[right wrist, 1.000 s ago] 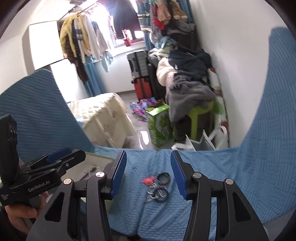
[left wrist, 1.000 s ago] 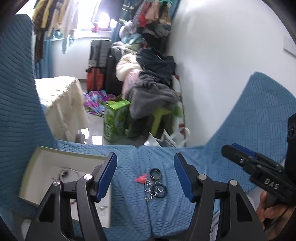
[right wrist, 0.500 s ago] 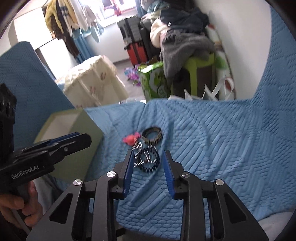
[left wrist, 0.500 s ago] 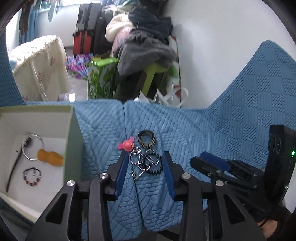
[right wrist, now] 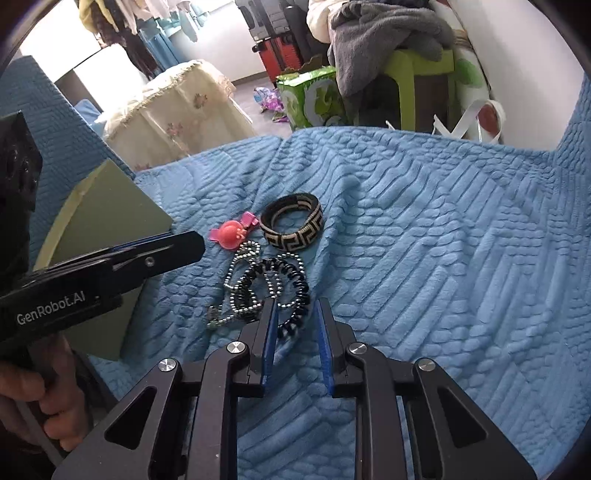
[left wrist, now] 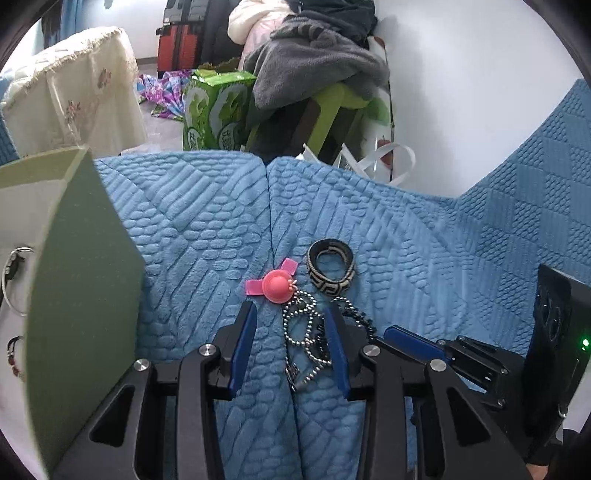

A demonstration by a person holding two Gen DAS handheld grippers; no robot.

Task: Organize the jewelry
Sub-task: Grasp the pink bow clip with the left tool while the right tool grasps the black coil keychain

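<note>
Both claws, left [left wrist: 290,314] half-open, right [right wrist: 293,308] narrowing around the black beaded bracelet [right wrist: 291,291], risked snagging the tangled silver chain [right wrist: 240,284] just ahead.

A blue quilted cover [left wrist: 207,206] spreads underneath and rises at both sides; straight ahead, past its far edge, stands a green carton [left wrist: 216,110] on a pale glossy floor [right wrist: 255,88]; to the right of that a green stool [left wrist: 332,110] carries a heap of grey clothes [left wrist: 314,62] against a white wall [left wrist: 461,92]; ahead and to the left sits furniture under a cream embroidered cloth [left wrist: 81,96]; farther back stand a red suitcase [right wrist: 275,55] and a dark one; clothes hang at the far left [right wrist: 110,22] in bright daylight.
</note>
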